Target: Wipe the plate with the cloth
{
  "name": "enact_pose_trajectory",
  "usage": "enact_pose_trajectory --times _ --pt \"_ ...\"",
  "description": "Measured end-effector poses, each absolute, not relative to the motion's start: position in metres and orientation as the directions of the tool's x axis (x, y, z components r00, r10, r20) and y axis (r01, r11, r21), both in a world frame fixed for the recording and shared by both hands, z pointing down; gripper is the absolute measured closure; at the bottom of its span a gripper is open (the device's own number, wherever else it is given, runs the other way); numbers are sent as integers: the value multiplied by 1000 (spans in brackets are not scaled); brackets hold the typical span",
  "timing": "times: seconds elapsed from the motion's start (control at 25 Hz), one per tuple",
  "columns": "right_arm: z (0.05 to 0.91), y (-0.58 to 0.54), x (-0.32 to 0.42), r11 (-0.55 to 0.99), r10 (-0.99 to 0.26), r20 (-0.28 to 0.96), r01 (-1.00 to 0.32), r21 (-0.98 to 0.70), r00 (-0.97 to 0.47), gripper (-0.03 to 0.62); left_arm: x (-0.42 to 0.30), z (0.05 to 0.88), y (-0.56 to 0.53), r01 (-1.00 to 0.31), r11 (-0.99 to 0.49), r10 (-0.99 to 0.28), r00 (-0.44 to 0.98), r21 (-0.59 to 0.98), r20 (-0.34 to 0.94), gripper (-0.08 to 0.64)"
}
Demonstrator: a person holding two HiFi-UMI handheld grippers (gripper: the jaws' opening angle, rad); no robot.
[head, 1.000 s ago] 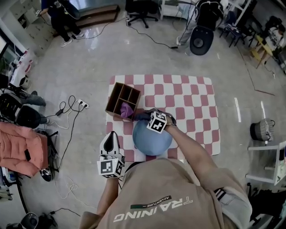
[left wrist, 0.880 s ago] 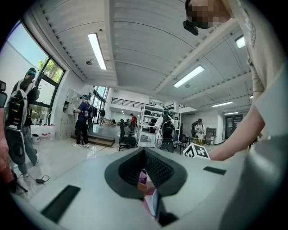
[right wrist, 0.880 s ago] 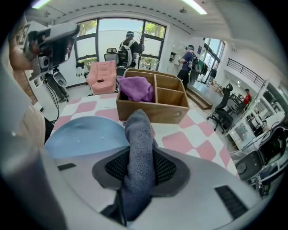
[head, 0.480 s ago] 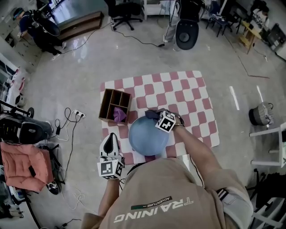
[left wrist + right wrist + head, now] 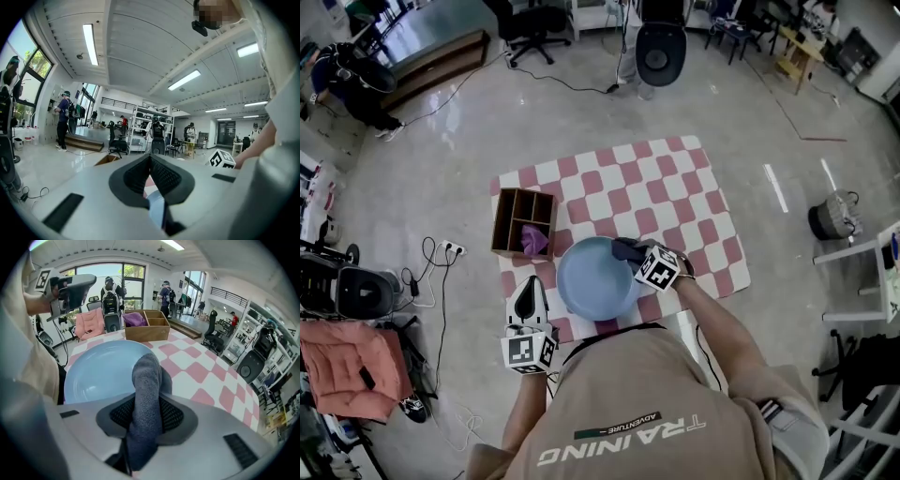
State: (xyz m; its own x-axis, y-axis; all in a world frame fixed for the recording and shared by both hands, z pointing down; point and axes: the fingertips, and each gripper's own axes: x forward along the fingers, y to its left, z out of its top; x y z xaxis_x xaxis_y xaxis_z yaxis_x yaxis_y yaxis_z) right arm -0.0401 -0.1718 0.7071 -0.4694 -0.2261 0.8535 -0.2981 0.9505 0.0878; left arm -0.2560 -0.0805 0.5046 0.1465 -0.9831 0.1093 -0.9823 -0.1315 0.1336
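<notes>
On the red-and-white checked mat [image 5: 675, 197], nr its front edge, a round light-blue plate [image 5: 586, 286] is set, far half of mat left open. A grey knitted cloth [image 5: 146, 380] is clamped in the R gripper [image 5: 628, 253] at the plate's right rim. The L gripper [image 5: 531, 287] is held clenched, empty, by the front-left corner.

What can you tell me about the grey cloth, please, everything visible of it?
The cloth is dark grey, with a nubbly, towel-like weave. It is bunched into a thick folded roll, clamped between the jaws of the right gripper and sticking out ahead of them. Its free end lies over the rim of the pale blue plate, apparently touching it.
</notes>
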Motion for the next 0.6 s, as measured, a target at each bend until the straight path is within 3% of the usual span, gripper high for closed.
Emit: enact_pose_trajectory --times 0.6 --pt "708 -83 -35 922 -210 837 -387 -2 -506 462 -245 518 -69 -970 -178 -973 198 165 117 549"
